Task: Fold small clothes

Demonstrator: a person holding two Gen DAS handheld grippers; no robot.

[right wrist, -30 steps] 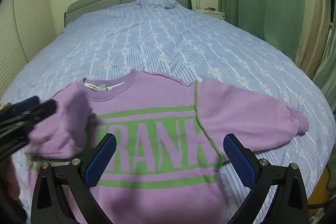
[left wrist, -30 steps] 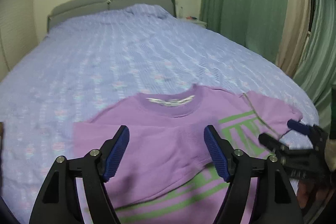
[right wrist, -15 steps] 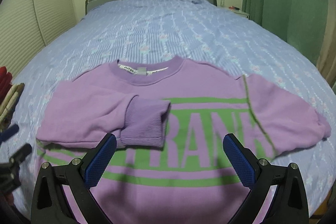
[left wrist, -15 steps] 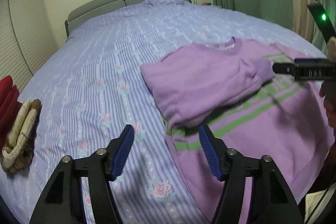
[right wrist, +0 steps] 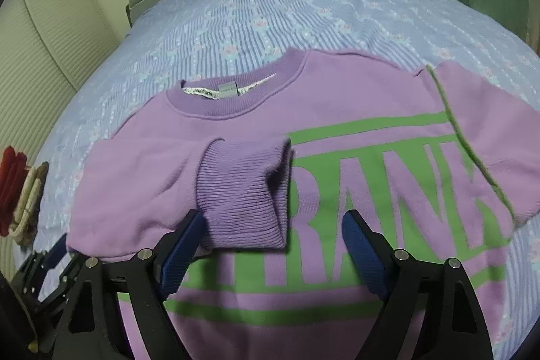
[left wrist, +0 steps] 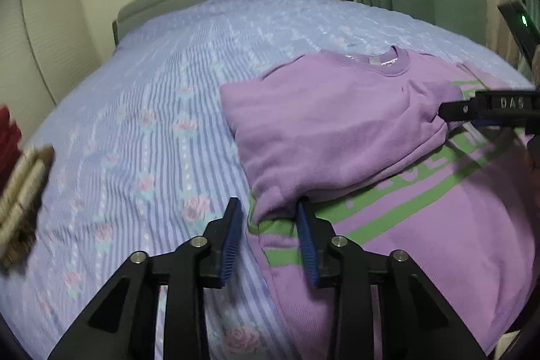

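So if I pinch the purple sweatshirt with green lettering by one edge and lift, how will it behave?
The purple sweatshirt with green lettering will probably go limp and drape: its folded-over sleeve already lies in soft creases. The sleeve will likely slide off, since nothing pins it. The ribbed cuff looks thick, so it should grip well between the right gripper pads.

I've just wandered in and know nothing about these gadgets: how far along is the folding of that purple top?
Early days. Done: one sleeve of the purple sweatshirt with green lettering already lies folded across its chest, ribbed cuff on top. In hand: the left claw straddles the folded edge, and the right claw is open around the cuff. Left: the other sleeve lies spread out, and the body is unfolded.
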